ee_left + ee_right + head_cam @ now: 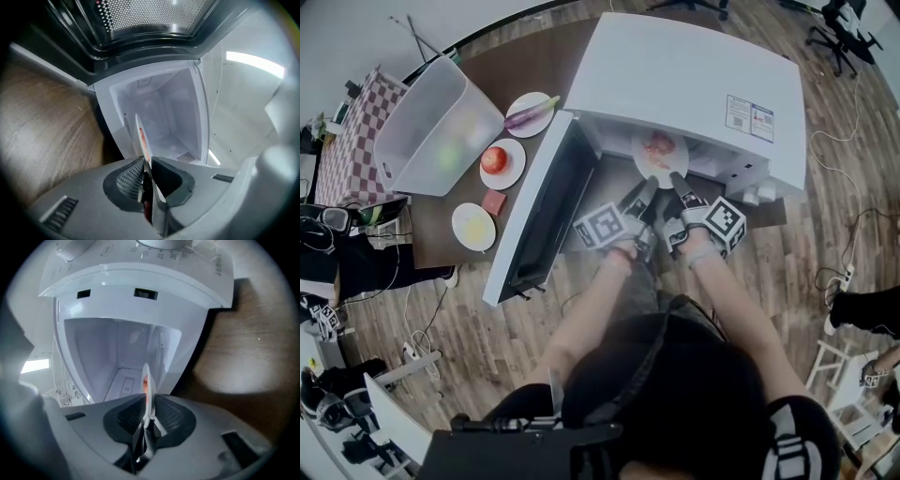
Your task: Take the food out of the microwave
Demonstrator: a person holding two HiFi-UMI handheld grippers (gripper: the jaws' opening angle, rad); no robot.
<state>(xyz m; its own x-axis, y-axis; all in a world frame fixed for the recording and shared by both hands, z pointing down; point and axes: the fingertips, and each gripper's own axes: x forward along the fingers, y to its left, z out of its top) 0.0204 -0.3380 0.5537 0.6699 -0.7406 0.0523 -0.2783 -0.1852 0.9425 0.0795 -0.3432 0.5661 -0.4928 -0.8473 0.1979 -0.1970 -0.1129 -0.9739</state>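
Observation:
The white microwave [694, 84] stands with its door [546, 211] swung open to the left. A white plate [659, 155] with red food [659, 143] sits at the mouth of the oven. Both grippers reach to the plate's near rim. My left gripper [649, 187] is shut on the rim; in the left gripper view the plate [140, 138] runs edge-on between the pads of the left gripper [146, 174]. My right gripper [677, 180] has the plate [146, 380] edge-on between its jaws, and in the right gripper view the right gripper [149, 414] stands slightly open around it.
On the brown table left of the door lie a plate with an apple [494, 161], a plate with a purple vegetable [530, 112], a plate of yellow food [473, 226], a pink cube [494, 202] and a clear plastic bin [436, 127]. Cables trail over the wooden floor.

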